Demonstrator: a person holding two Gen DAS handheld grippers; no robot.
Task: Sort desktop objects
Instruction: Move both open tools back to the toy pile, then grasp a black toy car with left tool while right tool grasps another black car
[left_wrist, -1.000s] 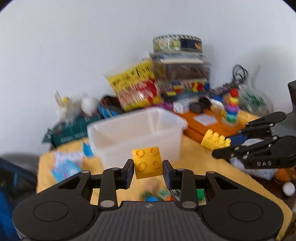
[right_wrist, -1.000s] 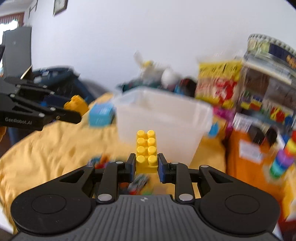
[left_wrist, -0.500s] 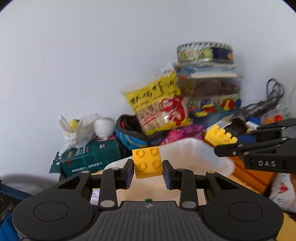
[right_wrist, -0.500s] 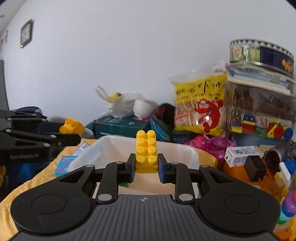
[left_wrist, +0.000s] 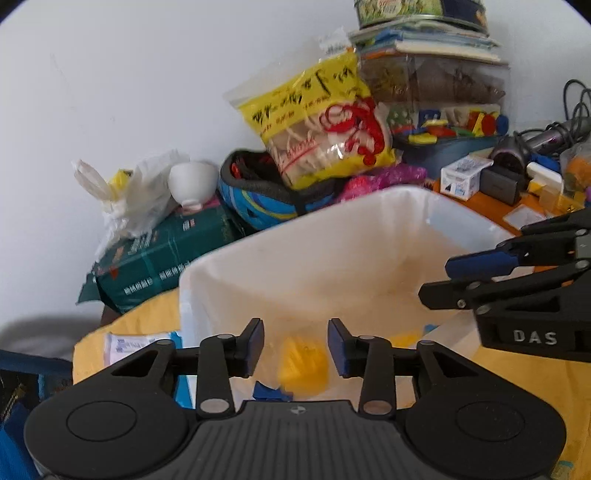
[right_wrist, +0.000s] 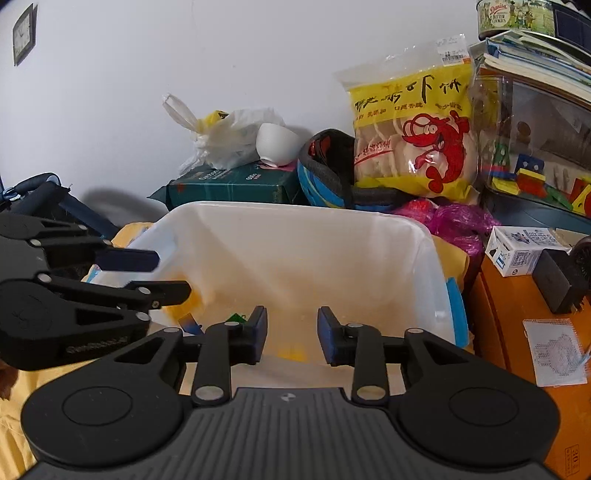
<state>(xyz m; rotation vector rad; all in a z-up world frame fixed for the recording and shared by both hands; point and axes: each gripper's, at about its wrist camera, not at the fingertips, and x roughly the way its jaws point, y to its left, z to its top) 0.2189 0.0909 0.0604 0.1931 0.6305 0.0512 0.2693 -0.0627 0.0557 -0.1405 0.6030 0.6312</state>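
Both claws hang wide apart, empty, over white translucent plastic bin (left_wrist: 332, 236): left gripper (left_wrist: 295, 349), right gripper (right_wrist: 288, 334). Blurred yellow plastic brick (left_wrist: 303, 365) inside bin looks light, rigid; pinch flat sides.

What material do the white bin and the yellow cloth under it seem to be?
Bin: likely thin, glossy, translucent plastic; colours outside show faintly through its walls. Cloth: seems soft matte woven fabric; it lies with shallow folds.

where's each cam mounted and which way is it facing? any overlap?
Left wrist: on the left gripper, facing the white bin; open jaws, right gripper intruding.
Right wrist: on the right gripper, facing the same bin; open jaws, left gripper intruding.
Shared: bin, prawn cracker bag.
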